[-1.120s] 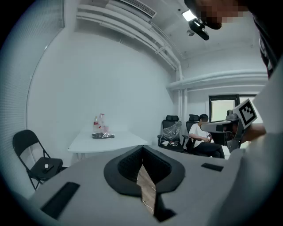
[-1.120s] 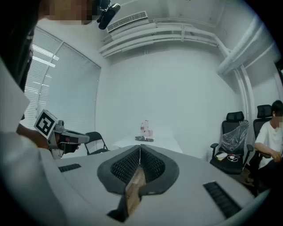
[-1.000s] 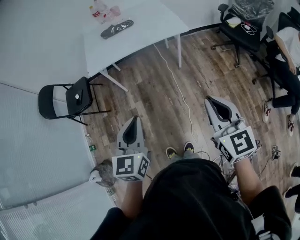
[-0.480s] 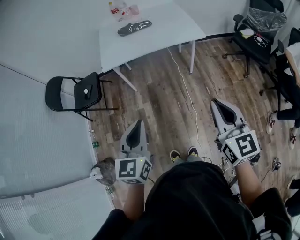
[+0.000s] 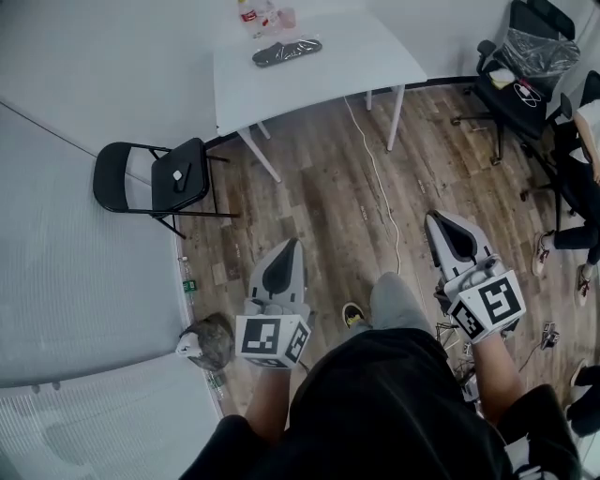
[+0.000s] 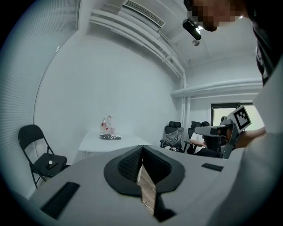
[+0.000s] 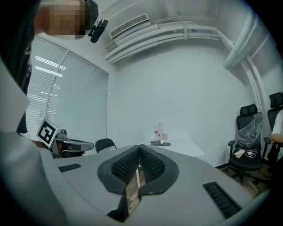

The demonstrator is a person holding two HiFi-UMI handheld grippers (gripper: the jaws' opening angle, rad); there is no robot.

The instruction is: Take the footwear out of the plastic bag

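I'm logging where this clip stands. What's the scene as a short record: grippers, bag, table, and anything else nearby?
left gripper: shut, empty, over the floor
right gripper: shut, empty, over the floor
bag: on the table's far side, untouched
table: white, ahead of the person
bottles: beside the bag
folding chair: left of the table

Open floor [image 5: 319, 206] runs to the table [image 5: 323, 80], between folding chair [image 5: 155, 178] and office chair [image 5: 514, 92]
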